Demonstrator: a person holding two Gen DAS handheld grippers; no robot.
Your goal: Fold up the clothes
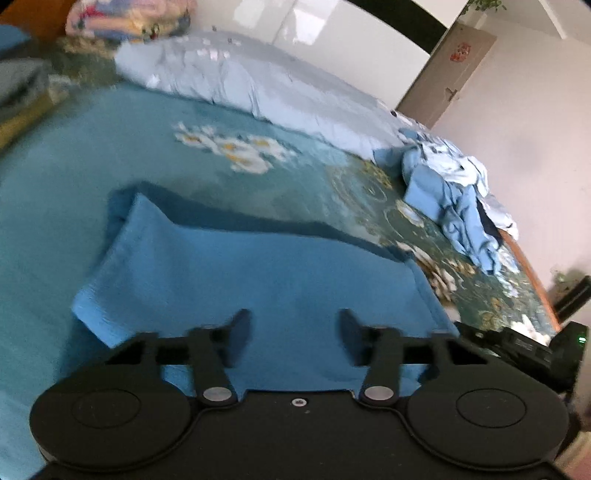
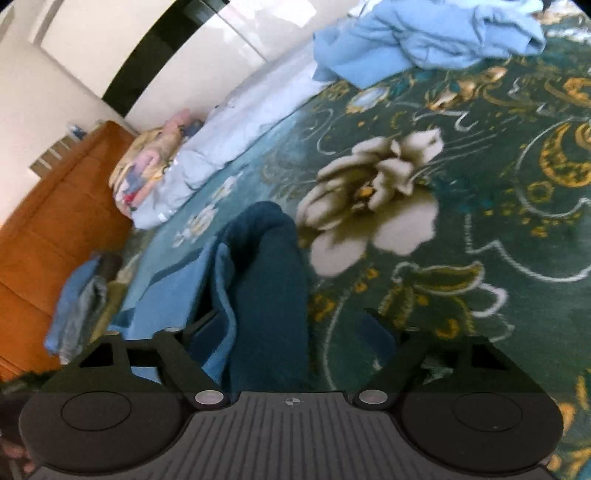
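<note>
Closest to the left wrist camera, the left gripper hangs over the blue garment with its jaws spread apart and nothing between them. That garment lies fairly flat across the lower middle of the frame on the teal flowered bedspread.

In the right wrist view, the right gripper also has its fingers wide apart. A raised fold of the same blue cloth stands up between them at lower centre, but whether either finger presses on it I cannot tell.

A crumpled pile of light blue clothes sits at the right edge of the left view. A pale blue quilt runs diagonally across the top, with a patterned pillow in the upper left corner.
</note>
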